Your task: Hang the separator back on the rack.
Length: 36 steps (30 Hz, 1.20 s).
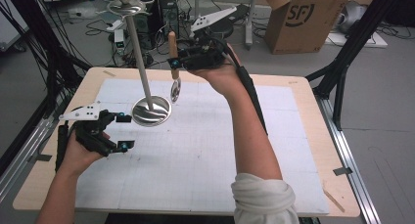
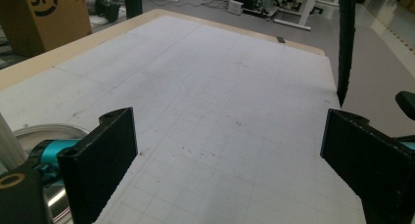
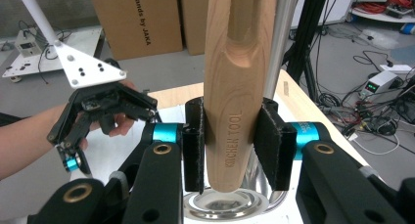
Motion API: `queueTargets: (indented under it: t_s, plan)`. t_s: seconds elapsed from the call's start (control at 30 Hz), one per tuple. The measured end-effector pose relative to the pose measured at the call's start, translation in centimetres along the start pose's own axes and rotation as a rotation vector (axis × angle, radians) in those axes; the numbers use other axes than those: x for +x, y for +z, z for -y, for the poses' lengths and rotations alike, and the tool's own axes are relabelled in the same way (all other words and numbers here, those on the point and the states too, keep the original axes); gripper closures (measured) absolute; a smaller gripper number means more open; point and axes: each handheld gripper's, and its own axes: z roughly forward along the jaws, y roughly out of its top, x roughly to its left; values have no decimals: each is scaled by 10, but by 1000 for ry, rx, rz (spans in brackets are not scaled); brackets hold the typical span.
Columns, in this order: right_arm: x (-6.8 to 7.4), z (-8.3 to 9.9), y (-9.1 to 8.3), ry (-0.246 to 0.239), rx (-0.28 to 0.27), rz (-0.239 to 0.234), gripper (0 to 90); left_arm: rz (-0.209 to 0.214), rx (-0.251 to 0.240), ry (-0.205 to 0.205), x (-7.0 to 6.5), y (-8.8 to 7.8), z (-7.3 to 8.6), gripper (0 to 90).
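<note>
Fingers point(image 3: 195, 145) of the right gripper point(image 3: 234, 145) are clenched on the wooden handle of a pizza cutter point(image 1: 172, 62), which hangs wheel-down in mid-air at upper centre of the high view, clear of the surface point(image 1: 205, 150). Just left of it stands a metal rack point(image 1: 139, 62), its round base point(image 1: 151, 110) resting on the white gridded mat. The left gripper point(image 1: 122, 132) waits released at lower left, nothing between its fingers, beside that base. By the look of it the cutter is picked up and not yet hung or set down. The rack's top ring is partly cut off at the upper edge, any hook there hard to make out; the wheel itself is hidden in the right gripper view.
</note>
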Motion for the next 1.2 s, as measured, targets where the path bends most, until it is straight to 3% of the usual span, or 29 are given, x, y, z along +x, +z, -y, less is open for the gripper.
queueTargets:
  t_s: [0.2,0.63,1.2]
  plan:
    - [-11,-11,4,0,-8,-3,666,4,-3,4,-1,0,0,73]
    - [-28,-35,19,-14,37,24,666,1,2,7,-1,-1,2,72]
    - [-34,-54,35,-10,80,67,666,4,-1,9,0,-2,3,73]
